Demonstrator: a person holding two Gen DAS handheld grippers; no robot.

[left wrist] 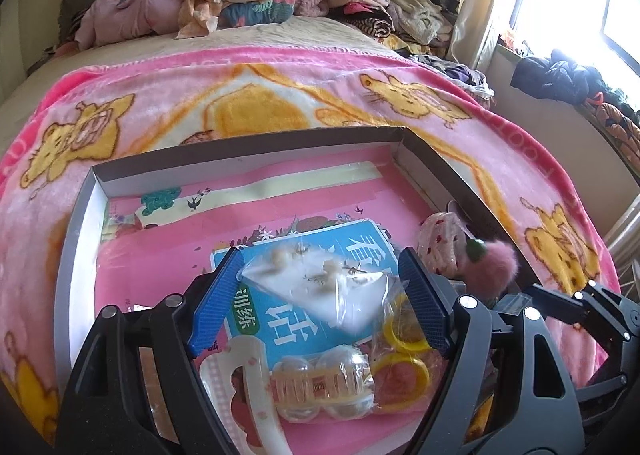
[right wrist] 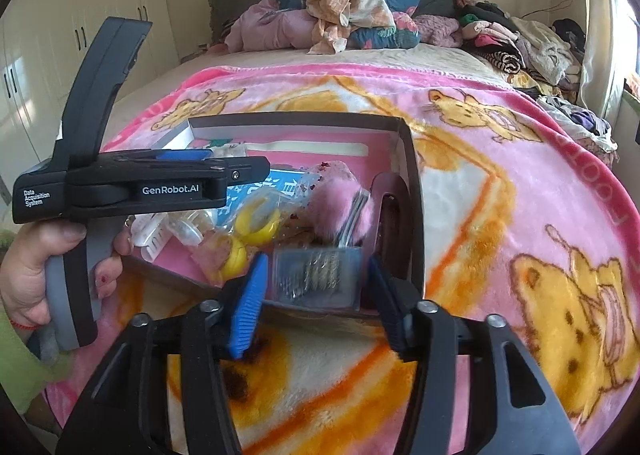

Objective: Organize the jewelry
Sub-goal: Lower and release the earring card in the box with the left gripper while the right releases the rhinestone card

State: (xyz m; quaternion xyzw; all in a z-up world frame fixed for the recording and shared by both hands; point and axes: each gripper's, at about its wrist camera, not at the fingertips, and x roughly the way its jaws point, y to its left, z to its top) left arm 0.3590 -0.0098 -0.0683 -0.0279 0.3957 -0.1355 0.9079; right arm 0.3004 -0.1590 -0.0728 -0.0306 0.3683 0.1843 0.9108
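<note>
**Desk:** What is happening on the bed?

**Photographer:** A person is sorting jewelry in a shallow cardboard box lid [left wrist: 248, 153] lying on a pink cartoon blanket [left wrist: 280, 95]. The left tool [left wrist: 320, 287] is hovering over the lid with its blue pads spread wide, gripping nothing. Between them is lying a clear bag of small earrings [left wrist: 320, 287], resting on a blue booklet [left wrist: 304, 255].

**Desk:** And the other hand?

**Photographer:** The right tool [right wrist: 316, 287] is also spread, framing a small clear packet of metal pieces [right wrist: 316, 275] at the lid's near right corner. It is not touching it, as far as I can tell. Just beyond are sitting a pink pom-pom [right wrist: 332, 207] and yellow rings in a bag [right wrist: 256, 227].

**Desk:** How should the pickup go?

**Photographer:** I'm judging here: the bags are looking slippery and floppy, so pinching a flat edge is seeming safer than squeezing the contents. The left tool is needing to come down squarely over the earring bag, avoiding the translucent hair claw [left wrist: 320, 387] and white claw clip [left wrist: 244, 383] crowding the near side. The right is risking catching the lid wall.
</note>
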